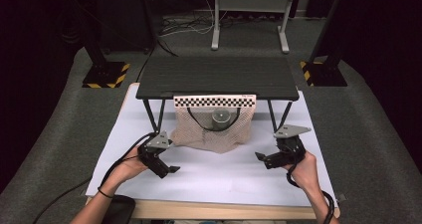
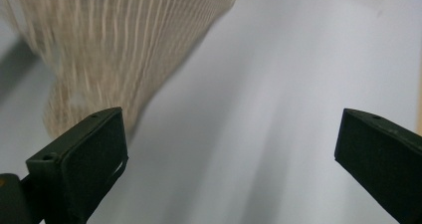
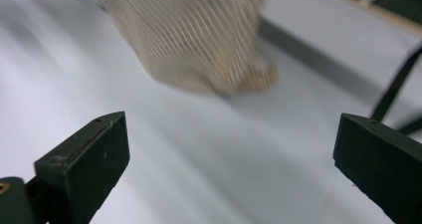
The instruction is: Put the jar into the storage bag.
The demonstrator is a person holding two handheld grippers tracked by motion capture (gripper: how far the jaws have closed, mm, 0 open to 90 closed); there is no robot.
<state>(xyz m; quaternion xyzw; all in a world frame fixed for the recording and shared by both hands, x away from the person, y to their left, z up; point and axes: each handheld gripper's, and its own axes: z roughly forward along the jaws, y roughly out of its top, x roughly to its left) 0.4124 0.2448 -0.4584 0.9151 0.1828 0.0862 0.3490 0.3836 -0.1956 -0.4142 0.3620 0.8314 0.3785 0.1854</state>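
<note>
A beige mesh bag (image 1: 211,129) hangs from the front edge of a low black stand (image 1: 217,77), under a checkered strip (image 1: 215,101), and slumps onto the white sheet (image 1: 214,171). A grey cylinder (image 1: 219,118) and a dark cord show through the mesh. My left gripper (image 1: 169,170) is held low at the bag's lower left, jaws wide apart with nothing between them. My right gripper (image 1: 263,159) is at the bag's lower right, open and empty too. In the left gripper view the mesh bag (image 2: 124,45) blurs ahead at upper left; in the right gripper view the mesh bag (image 3: 199,35) lies ahead at upper centre.
The stand's thin black legs (image 1: 154,115) rise on either side of the bag. The white sheet covers a wooden table whose front edge (image 1: 214,210) runs near the person's arms. Grey carpet, tripod feet with hazard tape (image 1: 105,75) and a metal frame (image 1: 249,15) lie beyond.
</note>
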